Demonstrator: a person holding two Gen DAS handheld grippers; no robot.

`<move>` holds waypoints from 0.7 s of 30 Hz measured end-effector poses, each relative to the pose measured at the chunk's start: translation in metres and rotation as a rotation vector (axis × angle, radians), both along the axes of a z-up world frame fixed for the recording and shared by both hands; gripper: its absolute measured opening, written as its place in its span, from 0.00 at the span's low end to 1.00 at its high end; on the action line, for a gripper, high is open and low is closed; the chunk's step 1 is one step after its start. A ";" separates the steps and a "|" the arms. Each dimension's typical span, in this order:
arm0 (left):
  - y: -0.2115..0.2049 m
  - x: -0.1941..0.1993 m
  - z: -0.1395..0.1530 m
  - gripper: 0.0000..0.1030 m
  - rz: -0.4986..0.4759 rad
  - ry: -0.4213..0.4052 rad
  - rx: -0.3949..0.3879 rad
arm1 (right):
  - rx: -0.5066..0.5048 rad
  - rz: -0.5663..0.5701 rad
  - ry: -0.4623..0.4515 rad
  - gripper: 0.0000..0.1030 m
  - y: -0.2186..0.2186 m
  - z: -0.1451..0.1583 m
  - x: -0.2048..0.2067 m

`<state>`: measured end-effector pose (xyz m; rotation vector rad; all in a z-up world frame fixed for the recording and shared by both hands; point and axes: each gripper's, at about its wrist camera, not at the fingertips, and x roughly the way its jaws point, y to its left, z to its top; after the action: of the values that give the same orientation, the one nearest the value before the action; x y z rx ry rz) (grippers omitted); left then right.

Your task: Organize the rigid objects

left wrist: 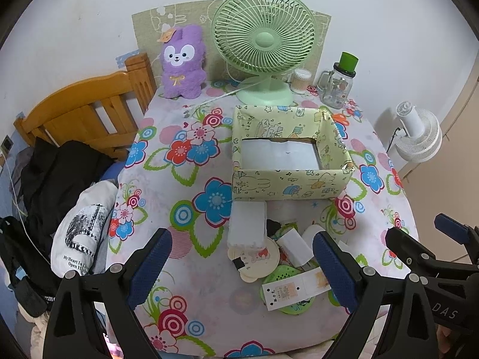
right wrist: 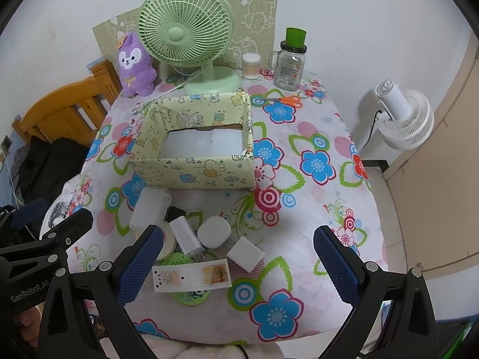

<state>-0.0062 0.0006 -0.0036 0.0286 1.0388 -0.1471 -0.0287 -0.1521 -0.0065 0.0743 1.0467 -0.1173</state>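
Note:
A yellow-green patterned cardboard box [left wrist: 287,185] [right wrist: 191,176], open on top, stands mid-table. In front of it lies a pile of small rigid items: a translucent plastic case [left wrist: 248,227] [right wrist: 151,208], a white charger plug [right wrist: 187,234] [left wrist: 295,246], a rounded white case [right wrist: 214,232], a white block [right wrist: 245,252], a flat white card package [right wrist: 191,275] [left wrist: 295,291], a round cream compact [left wrist: 254,258] and a green disc [right wrist: 187,294]. My left gripper [left wrist: 242,269] is open above the pile. My right gripper [right wrist: 238,264] is open over the pile's right side. Both are empty.
A green desk fan [left wrist: 263,42] [right wrist: 185,30], a purple plush rabbit [left wrist: 182,62], a cotton swab tub [right wrist: 251,65] and a glass mug jar with green lid [right wrist: 290,62] stand at the back. Orange scissors [right wrist: 284,100] lie right of the box. A wooden headboard [left wrist: 80,110] is left; a white floor fan [right wrist: 401,116] right.

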 end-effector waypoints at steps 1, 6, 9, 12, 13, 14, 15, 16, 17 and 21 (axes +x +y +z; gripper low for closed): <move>0.000 0.000 0.000 0.93 -0.001 0.001 0.000 | 0.000 -0.001 0.000 0.99 -0.001 0.000 0.000; -0.003 0.001 0.001 0.93 -0.006 0.002 -0.001 | -0.014 -0.005 0.003 0.99 -0.003 -0.001 0.000; -0.003 0.001 0.003 0.93 -0.012 0.000 -0.005 | -0.017 -0.007 0.002 0.99 -0.005 0.000 0.001; -0.005 0.001 0.004 0.93 -0.018 -0.001 -0.004 | -0.018 -0.008 0.003 0.99 -0.005 0.001 0.001; -0.005 0.001 0.004 0.93 -0.019 -0.002 -0.005 | -0.018 -0.008 0.003 0.99 -0.006 0.001 0.001; -0.006 0.001 0.004 0.93 -0.020 -0.002 -0.005 | -0.018 -0.009 0.002 0.99 -0.006 0.001 0.001; -0.006 0.002 0.004 0.93 -0.022 -0.002 -0.004 | -0.018 -0.009 0.002 0.99 -0.007 0.001 0.001; -0.006 0.002 0.004 0.93 -0.022 -0.002 -0.003 | -0.018 -0.010 0.003 0.99 -0.007 0.002 0.001; -0.006 0.002 0.004 0.93 -0.023 -0.002 -0.003 | -0.018 -0.010 0.004 0.99 -0.008 0.002 0.002; -0.007 0.002 0.004 0.93 -0.028 -0.001 0.000 | -0.019 -0.010 0.005 0.99 -0.008 0.002 0.002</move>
<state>-0.0041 -0.0068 0.0008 0.0430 1.0374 -0.1729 -0.0270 -0.1604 -0.0046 0.0620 1.0505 -0.1367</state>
